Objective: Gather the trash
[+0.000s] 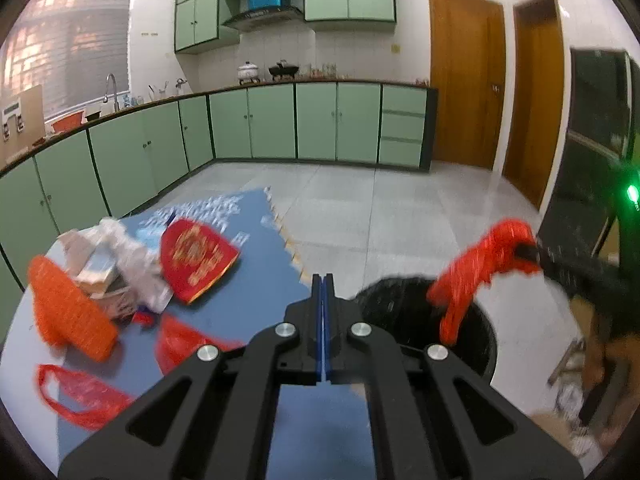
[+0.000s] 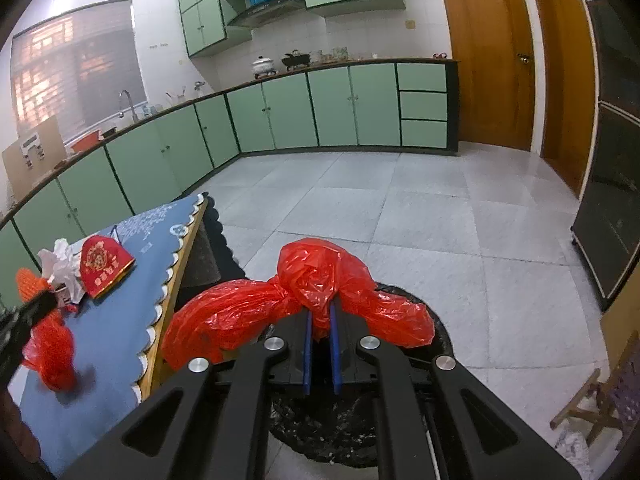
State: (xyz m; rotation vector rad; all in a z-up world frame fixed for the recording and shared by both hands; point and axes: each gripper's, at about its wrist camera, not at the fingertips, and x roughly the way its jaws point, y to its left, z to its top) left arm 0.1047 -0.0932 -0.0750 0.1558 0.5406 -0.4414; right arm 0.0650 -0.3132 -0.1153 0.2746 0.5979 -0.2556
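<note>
My right gripper [image 2: 320,312] is shut on a crumpled red plastic bag [image 2: 316,276], held above the black trash bin [image 2: 440,344] on the floor. In the left wrist view that bag [image 1: 472,276] dangles from the right gripper [image 1: 524,250] over the bin [image 1: 400,304]. My left gripper [image 1: 322,278] is shut with nothing between its blue pads, over the blue-covered table [image 1: 256,240]. Trash lies there: an orange net [image 1: 68,308], white crumpled paper [image 1: 132,256], a red and gold packet [image 1: 196,260] and red plastic bags [image 1: 84,396].
Green cabinets [image 1: 280,124] run along the left and back walls. Two wooden doors [image 1: 464,80] and a dark cabinet [image 2: 612,200] stand on the right. A wooden stool [image 2: 592,412] sits by the bin. Grey tiled floor [image 2: 400,208] lies beyond the table's scalloped edge [image 2: 172,276].
</note>
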